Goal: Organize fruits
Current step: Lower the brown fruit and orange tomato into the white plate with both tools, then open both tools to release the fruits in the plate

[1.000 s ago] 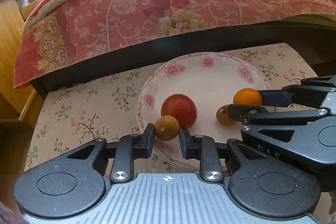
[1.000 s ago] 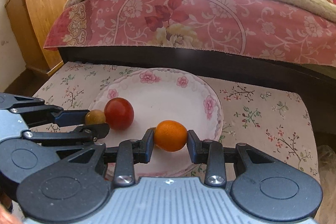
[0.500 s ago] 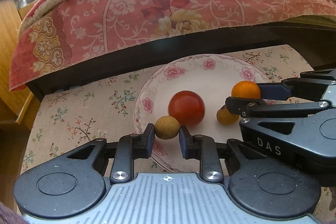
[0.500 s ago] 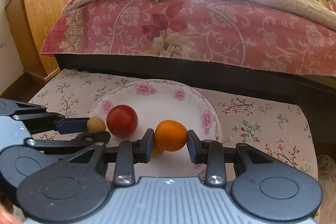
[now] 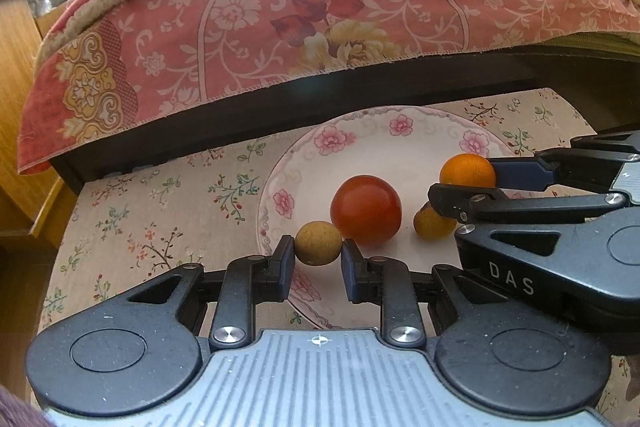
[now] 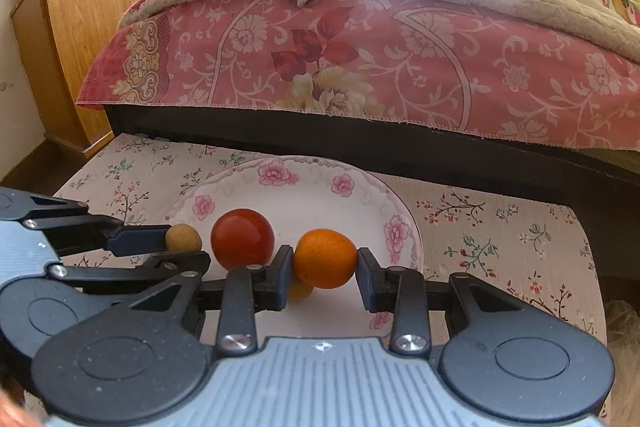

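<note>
My left gripper (image 5: 318,259) is shut on a small tan round fruit (image 5: 318,243) above the near left rim of a white floral plate (image 5: 400,135). My right gripper (image 6: 324,271) is shut on an orange (image 6: 325,258) above the plate (image 6: 304,195). A red tomato (image 5: 366,209) rests on the plate between the two grippers; it also shows in the right wrist view (image 6: 242,239). A second small tan fruit (image 5: 432,225) lies on the plate under the right gripper, mostly hidden in the right wrist view (image 6: 301,290).
The plate sits on a low table with a floral cloth (image 5: 152,211). A bed with a pink floral blanket (image 6: 360,47) overhangs the table's far edge. A wooden cabinet (image 6: 80,27) stands at the far left.
Both grippers have risen and drawn back a little, each still holding its fruit. The plate and tomato now sit farther ahead in both views.
</note>
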A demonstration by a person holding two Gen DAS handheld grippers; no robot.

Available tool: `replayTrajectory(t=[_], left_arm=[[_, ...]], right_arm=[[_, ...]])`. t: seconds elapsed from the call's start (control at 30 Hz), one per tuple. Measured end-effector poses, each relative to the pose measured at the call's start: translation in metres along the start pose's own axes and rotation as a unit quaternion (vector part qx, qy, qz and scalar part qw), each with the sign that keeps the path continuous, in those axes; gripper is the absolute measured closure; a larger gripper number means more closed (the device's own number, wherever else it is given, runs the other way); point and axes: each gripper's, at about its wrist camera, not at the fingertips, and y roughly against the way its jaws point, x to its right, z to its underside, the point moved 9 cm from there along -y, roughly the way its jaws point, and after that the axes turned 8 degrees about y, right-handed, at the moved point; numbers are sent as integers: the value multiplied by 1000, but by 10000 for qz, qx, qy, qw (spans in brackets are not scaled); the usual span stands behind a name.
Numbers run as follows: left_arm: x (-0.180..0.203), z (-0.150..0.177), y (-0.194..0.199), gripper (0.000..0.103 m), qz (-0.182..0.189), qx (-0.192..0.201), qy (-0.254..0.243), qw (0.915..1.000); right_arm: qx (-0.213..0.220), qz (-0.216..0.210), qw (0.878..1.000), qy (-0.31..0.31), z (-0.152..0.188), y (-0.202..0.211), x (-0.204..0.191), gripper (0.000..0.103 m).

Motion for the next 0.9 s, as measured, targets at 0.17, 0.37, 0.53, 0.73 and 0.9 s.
replayTrajectory(t=[0.17,0.37,0.53,0.73,0.9], left_arm=[[0,0,0,70,2,-1,0,10000],[0,0,1,70,2,7,-15,10000],[-2,-1,3,70,-8,48,-32,10000],[-3,0,6,70,12,120,-54,9999],[-3,0,4,69,261,95,92,9996]], right_arm=[[3,1,10000,1,0,0,0,66],[19,4,10000,29,-1,0,-1,66],[40,-37,10000,19,-2,0,-3,66],[88,-167,9998,-14,-2,-1,-5,66],[102,-183,9998,6,-3,-2,-4,65]])
